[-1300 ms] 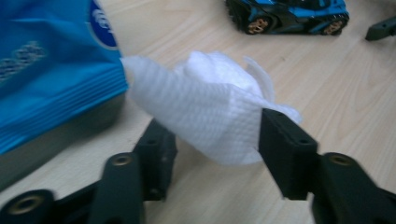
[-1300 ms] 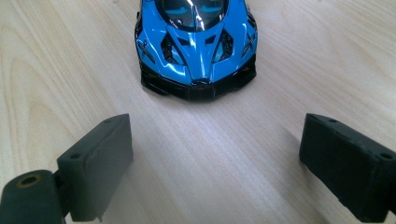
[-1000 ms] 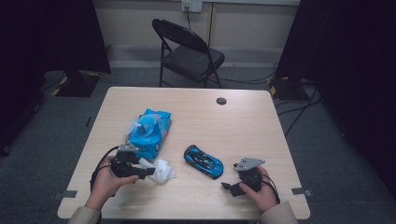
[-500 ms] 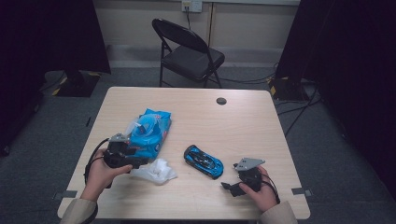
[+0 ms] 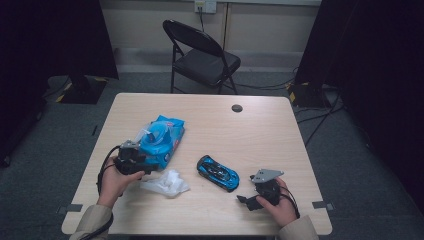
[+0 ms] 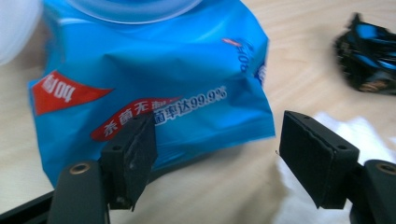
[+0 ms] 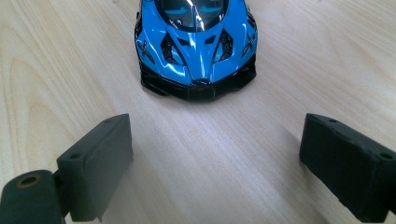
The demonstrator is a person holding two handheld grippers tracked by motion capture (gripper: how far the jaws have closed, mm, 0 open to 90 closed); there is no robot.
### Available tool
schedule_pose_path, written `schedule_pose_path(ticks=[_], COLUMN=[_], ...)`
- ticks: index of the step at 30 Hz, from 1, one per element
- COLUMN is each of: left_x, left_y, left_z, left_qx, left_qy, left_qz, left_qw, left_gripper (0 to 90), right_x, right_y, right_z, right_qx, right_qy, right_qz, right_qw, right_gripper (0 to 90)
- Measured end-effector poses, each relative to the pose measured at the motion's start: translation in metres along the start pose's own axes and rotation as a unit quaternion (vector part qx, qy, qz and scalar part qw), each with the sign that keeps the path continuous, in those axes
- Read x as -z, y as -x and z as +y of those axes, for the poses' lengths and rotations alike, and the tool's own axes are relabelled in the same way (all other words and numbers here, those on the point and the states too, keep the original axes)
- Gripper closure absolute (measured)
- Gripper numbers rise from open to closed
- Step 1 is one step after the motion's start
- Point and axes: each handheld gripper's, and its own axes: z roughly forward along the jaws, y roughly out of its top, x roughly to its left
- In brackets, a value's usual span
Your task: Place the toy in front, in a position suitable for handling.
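A blue wet-wipes pack (image 5: 161,140) lies at the table's left; in the left gripper view the pack (image 6: 149,79) has a clear lid at the top. My left gripper (image 5: 145,159) is at its near end, open. Its jaws have just been closing a little, with nothing pressed between them (image 6: 217,135). A crumpled white wipe (image 5: 167,183) lies loose on the table just beside it. A blue toy car (image 5: 218,173) sits mid-table, nose toward my right gripper (image 5: 245,201). That gripper (image 7: 215,154) stands open just short of the car (image 7: 196,42).
A small black disc (image 5: 237,108) lies near the table's far edge. A black folding chair (image 5: 202,57) stands behind the table, with cables on the floor at the right. Bare wood stretches across the table's (image 5: 280,135) right half.
My left gripper has moved away from the white wipe toward the blue pack, and the wipe now lies alone on the table. The right gripper has stayed put.
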Motion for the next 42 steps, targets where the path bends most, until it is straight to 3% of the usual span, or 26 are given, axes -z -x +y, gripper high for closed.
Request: schedule_pose_path(ticks=[8,13,14,16,21,28,35,42], left_x=[-0.005,-0.001,0.003,0.010,0.018,0.014,0.008,0.006], left_y=[-0.013,-0.012,-0.008,-0.001,0.018,0.036,0.046,0.051], left_z=[0.010,0.007,0.004,-0.001,-0.009,-0.021,-0.030,-0.040], left_qx=[0.006,0.005,0.000,0.000,-0.025,-0.042,-0.054,-0.060], left_qy=[0.001,0.011,0.017,0.018,0.013,0.004,0.003,0.001], left_qz=[0.006,-0.004,-0.016,-0.026,-0.048,-0.079,-0.085,-0.086], left_qw=[1.0000,0.9999,0.9997,0.9995,0.9985,0.9960,0.9949,0.9944], left_gripper=[23.2,22.4,23.4,22.9,21.7,24.1,23.5,23.6], right_x=[0.000,0.000,0.000,0.000,-0.001,-0.004,-0.015,-0.028], right_y=[0.000,0.000,0.000,0.001,0.001,0.000,-0.003,-0.004], right_z=[0.000,0.000,0.000,0.000,0.000,0.004,0.016,0.034], right_qx=[0.000,0.001,0.001,0.001,0.003,0.010,0.029,0.023], right_qy=[0.000,0.000,0.000,0.000,-0.001,-0.007,-0.009,0.016], right_qz=[0.000,0.001,0.002,0.003,0.002,0.007,0.022,0.029], right_qw=[1.0000,1.0000,1.0000,1.0000,1.0000,0.9999,0.9993,0.9992], right_gripper=[9.1,9.0,9.0,9.0,8.6,5.0,8.1,13.0])
